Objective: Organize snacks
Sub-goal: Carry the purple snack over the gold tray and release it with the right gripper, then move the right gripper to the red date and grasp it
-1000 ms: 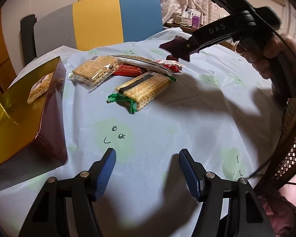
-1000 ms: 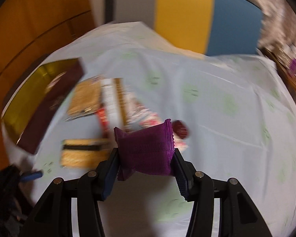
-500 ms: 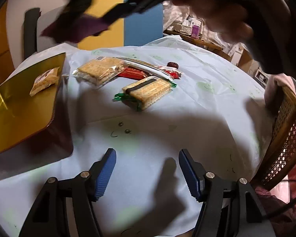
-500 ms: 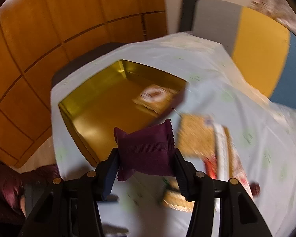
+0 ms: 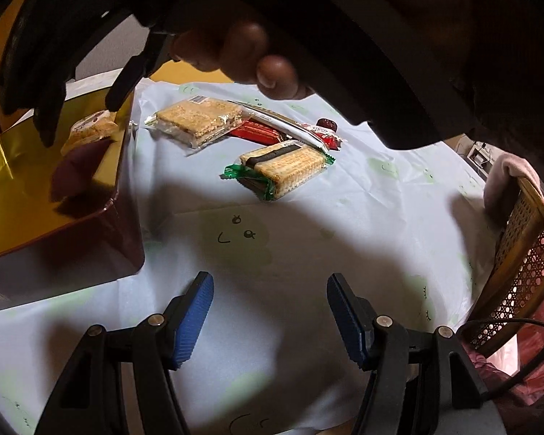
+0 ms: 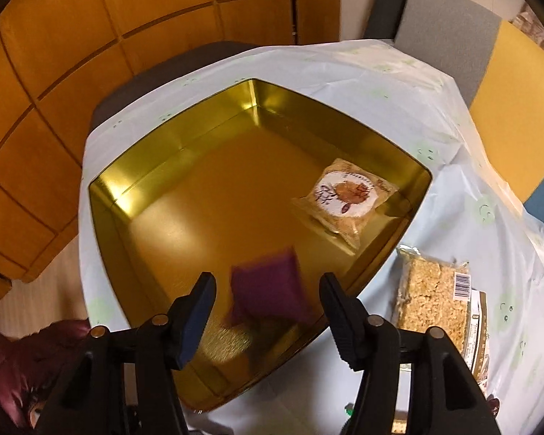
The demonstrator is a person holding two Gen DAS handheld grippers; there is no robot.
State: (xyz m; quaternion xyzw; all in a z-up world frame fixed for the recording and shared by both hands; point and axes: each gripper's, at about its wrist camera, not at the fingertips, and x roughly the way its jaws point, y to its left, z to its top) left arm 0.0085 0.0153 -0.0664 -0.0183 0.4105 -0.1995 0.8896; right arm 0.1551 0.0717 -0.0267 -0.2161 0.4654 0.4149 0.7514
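Gold tin (image 6: pixel 134 195) below: purple packet (image 6: pixel 268 290) tilted between the opening right tool (image 6: pixel 266 297).

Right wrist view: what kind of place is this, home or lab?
Most likely a home dining room. A table under a smiley-print tablecloth holds a gold tin and packaged snacks, wood-panelled wall behind, an upholstered chair pulled up; the left wrist view adds a rattan chair.

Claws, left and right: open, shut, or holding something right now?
Left claw: open, nothing between its fingers.
Right claw: opening; the purple snack packet is free of its pads, over the gold tin.
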